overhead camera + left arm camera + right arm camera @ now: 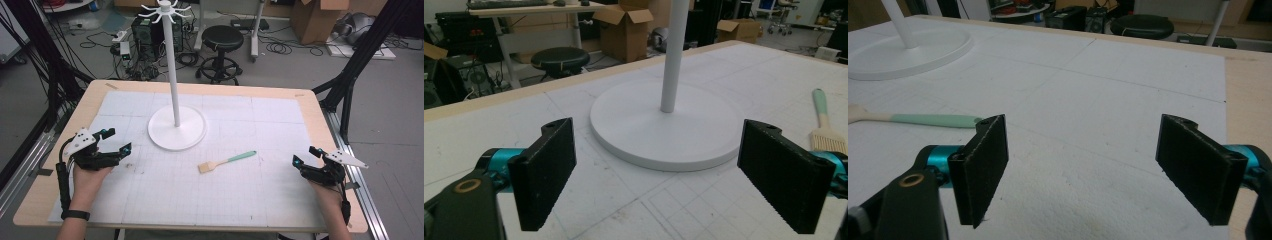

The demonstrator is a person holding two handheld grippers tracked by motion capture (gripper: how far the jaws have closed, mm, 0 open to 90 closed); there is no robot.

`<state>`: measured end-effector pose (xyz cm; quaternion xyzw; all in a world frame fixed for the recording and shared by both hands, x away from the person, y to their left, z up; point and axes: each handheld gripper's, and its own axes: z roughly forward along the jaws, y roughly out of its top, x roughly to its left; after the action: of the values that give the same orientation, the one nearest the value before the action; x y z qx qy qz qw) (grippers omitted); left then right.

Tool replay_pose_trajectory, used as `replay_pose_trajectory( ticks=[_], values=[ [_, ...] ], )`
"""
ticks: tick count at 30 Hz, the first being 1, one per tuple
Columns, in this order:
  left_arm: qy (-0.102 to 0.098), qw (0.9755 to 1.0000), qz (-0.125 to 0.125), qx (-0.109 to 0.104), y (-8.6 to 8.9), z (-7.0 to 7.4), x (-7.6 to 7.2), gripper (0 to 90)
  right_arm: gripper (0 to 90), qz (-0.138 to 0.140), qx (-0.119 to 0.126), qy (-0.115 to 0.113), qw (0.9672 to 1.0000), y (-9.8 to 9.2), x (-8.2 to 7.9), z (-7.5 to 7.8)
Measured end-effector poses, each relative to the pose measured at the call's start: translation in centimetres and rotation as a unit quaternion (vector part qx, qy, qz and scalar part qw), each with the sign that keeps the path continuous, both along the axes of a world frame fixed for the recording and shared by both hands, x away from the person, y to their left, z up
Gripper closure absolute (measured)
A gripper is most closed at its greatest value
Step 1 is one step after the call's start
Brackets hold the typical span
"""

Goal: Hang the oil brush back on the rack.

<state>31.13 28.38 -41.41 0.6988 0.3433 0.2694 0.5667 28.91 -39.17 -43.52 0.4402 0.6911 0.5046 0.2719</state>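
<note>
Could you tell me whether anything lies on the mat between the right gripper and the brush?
Nothing: in the high view, the stretch between the right gripper and the brush is bare white mat.

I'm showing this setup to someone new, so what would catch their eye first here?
Probably the tall white stand, its round base toward the far middle of the table and hooks fanning out at the top. Next, the small brush with the mint-green handle, lying alone nearer the person. The left gripper and right gripper wait at either side, jaws wide open, holding nothing.
</note>
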Motion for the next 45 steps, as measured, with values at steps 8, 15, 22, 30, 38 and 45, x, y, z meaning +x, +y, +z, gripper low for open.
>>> replay_pose_trajectory(
  ticks=[8, 15, 22, 30, 38, 45],
  values=[
    [0.0, 0.9995, -0.032, -0.004, -1.6, 1.1, 0.1, 14.5, 19.5, 0.002, 0.005, 0.004, 1.0, 0.0, 0.0, 0.0],
    [0.004, 0.9961, -0.087, -0.01, -5.0, 2.9, 0.7, 14.0, 18.4, 0.006, 0.006, 0.006, 0.9999, 0.1, 0.0, -0.1],
    [0.004, 0.9925, -0.122, 0.0, -8.4, 3.5, 1.4, 13.1, 18.2, 0.008, 0.006, 0.004, 0.9999, 0.2, -0.1, 0.0],
    [0.01, 0.989, -0.148, 0.002, -11.7, 4.5, 2.7, 13.1, 18.1, 0.009, 0.007, 0.005, 0.9999, 0.2, 0.1, 0.0],
    [0.031, 0.9835, -0.169, -0.056, -14.1, 4.5, 4.5, 13.2, 18.1, 0.011, 0.007, 0.005, 0.9999, 0.2, 0.1, 0.0],
    [0.037, 0.9839, -0.169, -0.045, -15.5, 4.4, 5.4, 13.3, 18.1, 0.011, 0.011, 0.003, 0.9999, 0.2, 0.1, -0.1]
  ],
)
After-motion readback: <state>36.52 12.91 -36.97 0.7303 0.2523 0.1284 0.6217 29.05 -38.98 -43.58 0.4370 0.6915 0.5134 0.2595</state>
